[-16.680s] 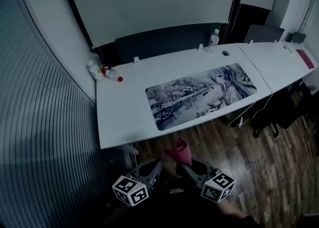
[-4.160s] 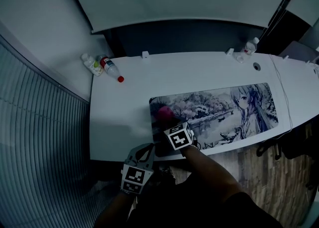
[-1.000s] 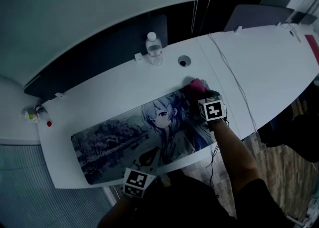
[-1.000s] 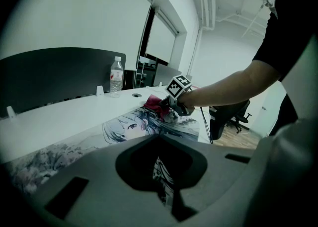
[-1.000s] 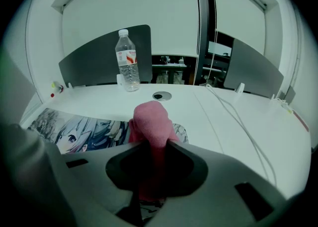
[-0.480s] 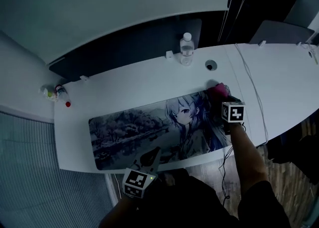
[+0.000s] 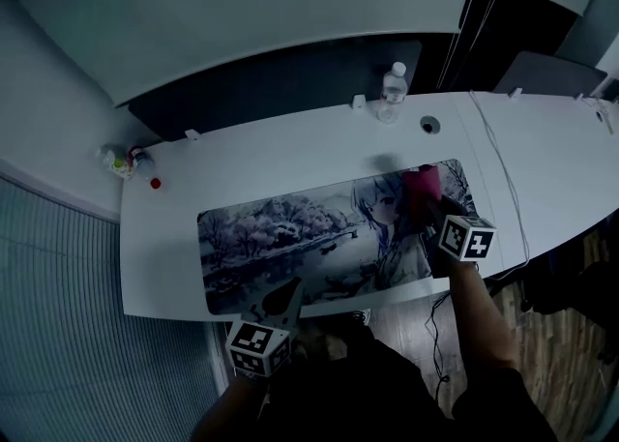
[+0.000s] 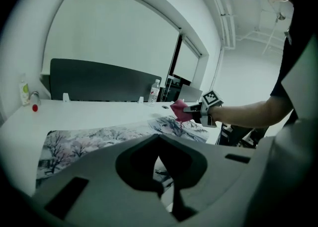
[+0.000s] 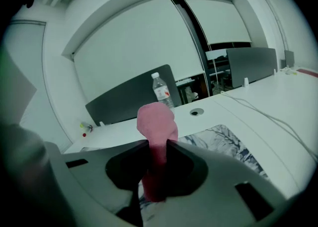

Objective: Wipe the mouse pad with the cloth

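A long white tabletop (image 7: 251, 155) carries a wide mouse pad printed with grey anime artwork (image 7: 290, 237). The left hand-held gripper (image 8: 166, 193) hangs at the tabletop's front edge, its 2 jaws pressed together on nothing. The right hand-held gripper (image 9: 158, 154) pinches a crumpled pink cloth (image 9: 156, 121) — raised over the pad's right end, apart from it. A clear plastic water bottle (image 7: 392, 92) stands at the back edge.

Outstretched right hand-held gripper (image 7: 432, 208) clamped on cloth (image 7: 421, 184); left hand-held gripper (image 7: 287, 293) low, closed.
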`<state>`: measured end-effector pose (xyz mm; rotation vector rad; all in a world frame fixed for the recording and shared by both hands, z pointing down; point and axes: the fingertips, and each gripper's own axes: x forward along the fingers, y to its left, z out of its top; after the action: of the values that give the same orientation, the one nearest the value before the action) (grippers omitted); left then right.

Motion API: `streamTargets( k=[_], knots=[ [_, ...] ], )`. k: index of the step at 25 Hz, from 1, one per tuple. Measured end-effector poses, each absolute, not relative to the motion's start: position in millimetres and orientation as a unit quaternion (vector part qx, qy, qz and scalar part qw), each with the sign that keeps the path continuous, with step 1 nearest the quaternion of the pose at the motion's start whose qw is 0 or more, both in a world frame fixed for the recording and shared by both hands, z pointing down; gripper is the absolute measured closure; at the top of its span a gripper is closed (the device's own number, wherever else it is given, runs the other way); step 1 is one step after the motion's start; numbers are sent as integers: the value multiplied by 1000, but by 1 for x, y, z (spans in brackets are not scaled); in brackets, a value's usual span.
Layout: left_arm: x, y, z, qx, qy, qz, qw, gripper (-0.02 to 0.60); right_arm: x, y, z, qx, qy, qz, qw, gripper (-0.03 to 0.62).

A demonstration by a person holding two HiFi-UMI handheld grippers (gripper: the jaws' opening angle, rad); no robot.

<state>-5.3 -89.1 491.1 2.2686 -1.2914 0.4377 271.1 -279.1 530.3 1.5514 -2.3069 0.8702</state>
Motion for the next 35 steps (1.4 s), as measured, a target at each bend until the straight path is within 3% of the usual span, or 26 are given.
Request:
streamTargets(
  k=[16, 25, 35],
  knots=[
    [-138, 27, 470, 840, -474, 114, 240, 577, 69, -89, 467, 467, -838, 277, 56, 508],
    [-177, 95, 479, 844, -459, 122, 250, 577, 38, 4, 474, 481, -825, 293, 44, 508],
    [-159, 139, 478, 848, -452, 112, 252, 577, 58, 78, 463, 479, -831, 280, 49, 508]
  ],
)
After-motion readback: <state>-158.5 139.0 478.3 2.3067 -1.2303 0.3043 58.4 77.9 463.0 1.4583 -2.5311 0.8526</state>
